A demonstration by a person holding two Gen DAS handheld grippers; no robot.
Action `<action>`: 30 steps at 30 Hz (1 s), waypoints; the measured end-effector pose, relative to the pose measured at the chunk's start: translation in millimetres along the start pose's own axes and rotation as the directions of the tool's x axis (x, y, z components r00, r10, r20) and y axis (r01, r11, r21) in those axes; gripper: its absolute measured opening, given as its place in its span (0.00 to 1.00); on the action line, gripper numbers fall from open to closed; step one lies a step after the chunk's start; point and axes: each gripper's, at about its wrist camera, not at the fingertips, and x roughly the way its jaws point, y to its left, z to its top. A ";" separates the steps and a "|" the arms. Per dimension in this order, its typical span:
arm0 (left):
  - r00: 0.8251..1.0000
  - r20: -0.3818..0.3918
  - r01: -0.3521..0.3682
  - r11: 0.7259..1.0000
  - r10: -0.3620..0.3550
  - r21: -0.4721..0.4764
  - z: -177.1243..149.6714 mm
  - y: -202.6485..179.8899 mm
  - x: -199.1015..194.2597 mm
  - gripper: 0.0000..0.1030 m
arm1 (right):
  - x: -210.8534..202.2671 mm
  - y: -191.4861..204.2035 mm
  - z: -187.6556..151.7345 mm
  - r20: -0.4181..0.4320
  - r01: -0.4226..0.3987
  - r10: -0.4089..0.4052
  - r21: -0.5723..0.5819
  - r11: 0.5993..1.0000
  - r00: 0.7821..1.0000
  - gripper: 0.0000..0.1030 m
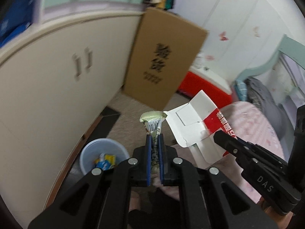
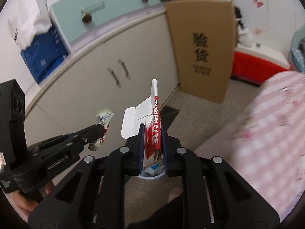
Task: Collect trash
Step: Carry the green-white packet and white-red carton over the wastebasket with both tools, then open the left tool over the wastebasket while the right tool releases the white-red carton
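My left gripper (image 1: 154, 139) is shut on a crumpled snack wrapper (image 1: 153, 123), held above the floor; it also shows in the right wrist view (image 2: 103, 122). My right gripper (image 2: 152, 131) is shut on a flattened red and white carton (image 2: 155, 122), also seen in the left wrist view (image 1: 192, 126) to the right of the wrapper. A pale blue trash bin (image 1: 103, 152) with wrappers inside stands on the floor, below and left of the left gripper. In the right wrist view only its rim (image 2: 151, 176) shows beneath the right gripper.
A cream cabinet (image 1: 63, 70) runs along the left. A tall cardboard box (image 1: 164, 57) leans at its end. A pink bed (image 2: 270, 133) lies on the right, a red box (image 2: 253, 66) behind it. The floor is grey carpet (image 1: 125, 118).
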 end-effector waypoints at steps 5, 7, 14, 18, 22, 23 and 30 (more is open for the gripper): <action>0.991 -0.043 -0.127 0.991 0.126 -0.030 -12.0 51.3 34.2 0.07 | 56.5 23.0 -17.8 -0.054 0.009 -0.009 0.007 1.000 0.998 0.15; 0.988 -0.069 -0.140 0.989 0.137 -0.044 -15.5 69.3 48.7 0.07 | 77.4 28.8 -27.3 -0.071 0.021 -0.020 0.012 1.000 0.997 0.15; 0.975 -0.128 -0.190 0.979 0.181 -0.069 -23.3 106.4 91.0 0.07 | 122.4 26.1 -40.9 -0.102 0.043 -0.037 0.063 0.997 0.994 0.15; 0.970 -0.151 -0.204 0.977 0.192 -0.067 -23.9 115.9 112.2 0.07 | 140.8 22.9 -50.6 -0.108 0.078 -0.073 0.048 0.996 0.992 0.15; 0.968 -0.152 -0.212 0.976 0.201 -0.059 -19.9 120.3 128.0 0.08 | 146.8 17.1 -53.0 -0.115 0.101 -0.093 0.058 0.993 0.989 0.16; 0.966 -0.157 -0.216 0.974 0.204 -0.062 -19.4 121.0 130.7 0.13 | 146.8 16.9 -52.6 -0.111 0.108 -0.102 0.049 0.993 0.989 0.16; 0.960 -0.162 -0.244 0.965 0.226 -0.099 -26.1 127.3 140.3 0.62 | 153.1 20.9 -55.9 -0.124 0.108 -0.103 0.035 0.994 0.987 0.16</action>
